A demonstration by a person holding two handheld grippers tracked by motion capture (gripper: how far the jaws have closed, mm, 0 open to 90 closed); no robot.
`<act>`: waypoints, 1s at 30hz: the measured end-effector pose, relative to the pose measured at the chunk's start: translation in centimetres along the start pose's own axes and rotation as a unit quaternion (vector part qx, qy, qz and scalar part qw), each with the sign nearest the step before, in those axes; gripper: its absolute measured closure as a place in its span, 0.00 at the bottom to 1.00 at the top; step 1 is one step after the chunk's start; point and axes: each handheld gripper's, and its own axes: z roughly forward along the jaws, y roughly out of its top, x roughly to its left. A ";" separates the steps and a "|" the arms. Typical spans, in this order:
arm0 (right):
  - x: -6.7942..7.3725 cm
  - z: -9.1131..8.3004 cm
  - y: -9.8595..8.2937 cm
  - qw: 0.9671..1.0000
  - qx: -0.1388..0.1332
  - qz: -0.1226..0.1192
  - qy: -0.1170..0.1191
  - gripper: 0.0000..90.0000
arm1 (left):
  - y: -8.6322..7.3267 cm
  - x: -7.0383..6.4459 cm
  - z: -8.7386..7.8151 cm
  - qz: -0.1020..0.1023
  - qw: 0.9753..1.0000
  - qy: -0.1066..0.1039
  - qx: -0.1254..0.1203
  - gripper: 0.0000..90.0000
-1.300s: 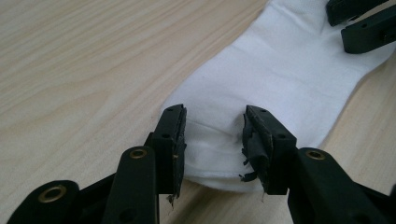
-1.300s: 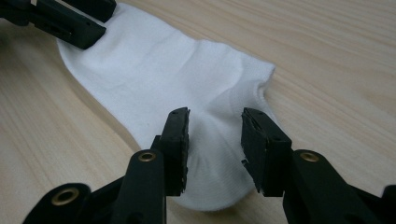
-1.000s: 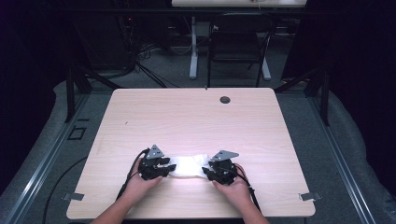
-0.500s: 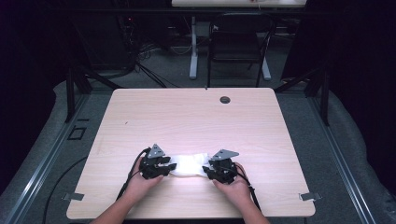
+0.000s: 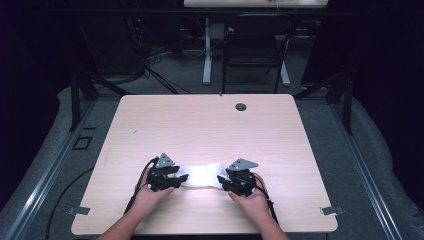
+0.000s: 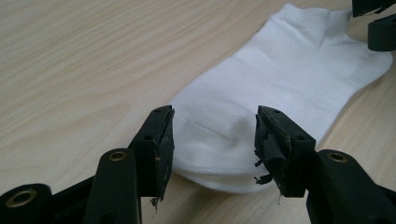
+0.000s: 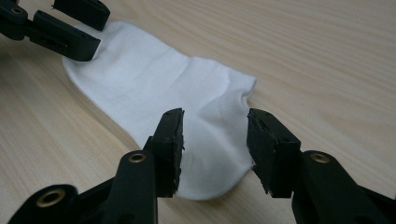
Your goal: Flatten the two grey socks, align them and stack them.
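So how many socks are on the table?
1 for sure: a white sock lying flat between the left gripper and right gripper, both open at its ends. Layered edges show at one end, so a second may hide underneath.

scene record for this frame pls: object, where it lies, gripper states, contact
object: white sock, lying flat
surface: wooden table, near the person's edge
left gripper: jaws open, straddling one end of the sock
right gripper: jaws open, straddling the other end
contact: jaws are at the cloth at both ends; no pinch visible, touch cannot be told
layers: at the left gripper's end two edges of cloth show, one over the other
other: dark round grommet at the table's far edge
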 end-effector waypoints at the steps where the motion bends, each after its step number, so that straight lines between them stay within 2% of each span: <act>1: 0.1 -0.1 0.1 1.000 -0.006 -0.002 -0.001 0.61 | 0.0 0.0 -0.2 -0.001 1.000 0.001 -0.003 0.52; 6: 0.2 -0.7 0.1 1.000 -0.007 -0.011 -0.001 0.59 | 0.1 0.2 -1.2 -0.004 1.000 0.004 -0.011 0.51; 11: 0.1 -1.8 0.1 1.000 -0.016 -0.007 0.000 0.58 | 0.2 0.3 -2.7 -0.007 1.000 0.002 -0.023 0.51; 14: -0.2 -2.5 0.0 1.000 -0.012 -0.001 0.006 0.58 | 0.0 0.5 -3.6 -0.012 1.000 0.003 -0.024 0.51; 17: -0.5 -3.4 -0.3 1.000 -0.011 -0.001 0.000 0.57 | -0.1 0.6 -4.1 -0.017 0.999 0.003 -0.027 0.51; 19: -0.7 -3.9 -0.4 1.000 -0.011 0.001 -0.001 0.57 | -0.4 0.7 -4.6 -0.008 1.000 0.008 -0.021 0.51; 24: -0.8 -4.9 -1.0 1.000 -0.010 0.007 0.002 0.58 | -1.4 0.7 -5.2 -0.008 1.000 0.011 -0.011 0.51; 30: -0.4 -5.5 -1.8 1.000 -0.003 0.009 0.000 0.58 | -2.1 0.6 -5.8 -0.012 1.000 0.009 -0.004 0.51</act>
